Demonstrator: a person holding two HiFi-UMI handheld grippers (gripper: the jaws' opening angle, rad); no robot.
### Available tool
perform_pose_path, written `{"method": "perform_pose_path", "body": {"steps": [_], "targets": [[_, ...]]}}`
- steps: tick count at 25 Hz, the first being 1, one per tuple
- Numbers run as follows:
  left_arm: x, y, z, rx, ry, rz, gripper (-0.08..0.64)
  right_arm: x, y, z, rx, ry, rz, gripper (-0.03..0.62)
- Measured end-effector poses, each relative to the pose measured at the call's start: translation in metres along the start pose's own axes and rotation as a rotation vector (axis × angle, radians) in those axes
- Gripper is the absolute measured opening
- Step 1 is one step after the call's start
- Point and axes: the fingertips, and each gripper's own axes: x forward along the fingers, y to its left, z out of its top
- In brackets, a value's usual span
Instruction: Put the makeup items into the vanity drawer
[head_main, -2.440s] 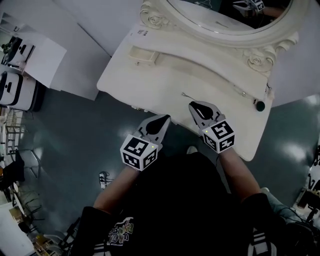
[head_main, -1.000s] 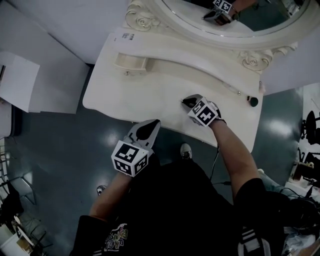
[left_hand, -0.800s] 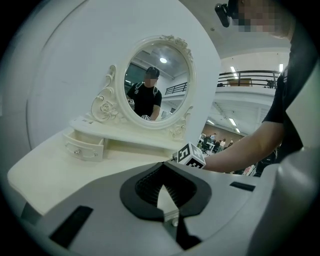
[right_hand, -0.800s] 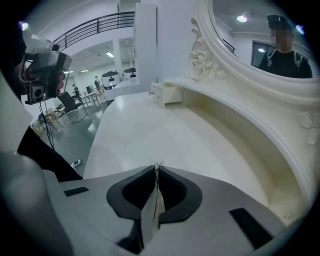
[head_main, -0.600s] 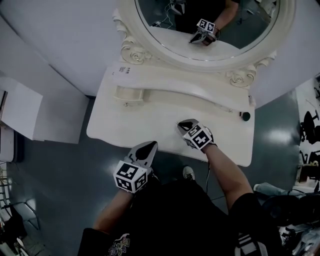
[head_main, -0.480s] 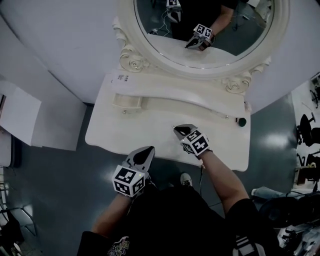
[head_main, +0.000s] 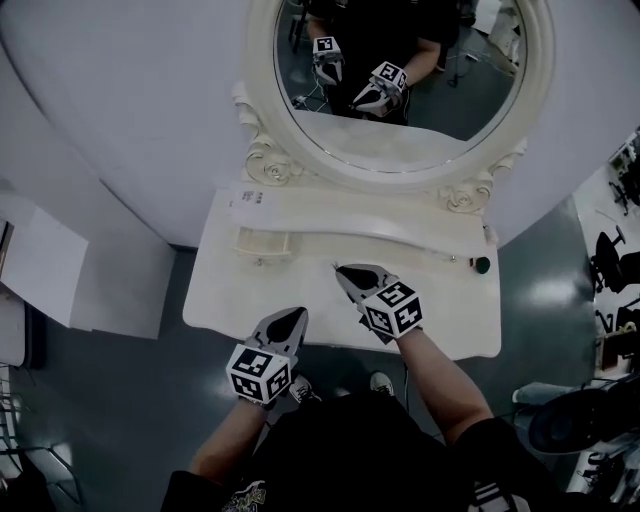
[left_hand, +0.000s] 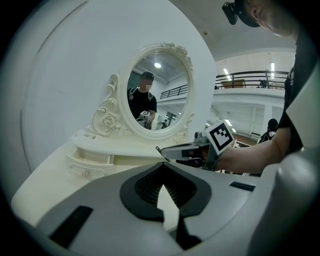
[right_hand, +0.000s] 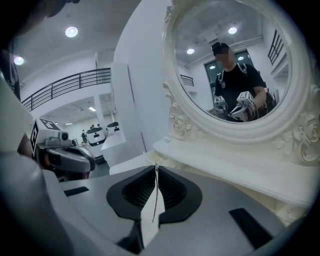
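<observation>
- The right gripper (head_main: 345, 271), whose jaws have just been closing, pinches a thin makeup stick (head_main: 335, 266) above the tabletop (head_main: 240, 295) (a very slim hold). The stick could swivel or slip out in transit.
- The left gripper (head_main: 292, 316) hangs near the front edge, jaws together and empty.
- The small drawer (head_main: 262, 243) looks only partly open, so the stick may catch its rim.

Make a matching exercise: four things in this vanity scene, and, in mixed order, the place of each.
1 thin stick
2 dark round item
3 small drawer
4 mirror

A table's right end
B above the table
C table's left back
D between the right gripper's fingers

Pairs: 1-D, 2-A, 3-C, 4-B.
Those fingers have just been closing on it.
</observation>
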Motion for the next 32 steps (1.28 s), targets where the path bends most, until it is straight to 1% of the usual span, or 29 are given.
{"method": "perform_pose_path", "body": {"steps": [6, 13, 22, 28, 32], "targets": [[-0.010, 0.027, 0.021, 0.033, -0.026, -0.004, 0.000, 0.009, 0.024, 0.048, -0.018, -0.101, -0.007, 0.044], [-0.034, 0.059, 0.031, 0.025, -0.040, 0.033, 0.000, 0.024, 0.061, 0.071, -0.021, -0.137, 0.010, 0.044], [-0.053, 0.087, 0.034, 0.016, -0.058, 0.067, 0.000, 0.044, 0.092, 0.089, -0.066, -0.135, 0.025, 0.044], [-0.056, 0.099, 0.033, 0.007, -0.063, 0.087, 0.000, 0.062, 0.108, 0.097, -0.129, -0.112, 0.044, 0.044], [-0.052, 0.110, 0.034, -0.004, -0.066, 0.111, 0.000, 0.075, 0.109, 0.099, -0.166, -0.087, 0.054, 0.044]]}}
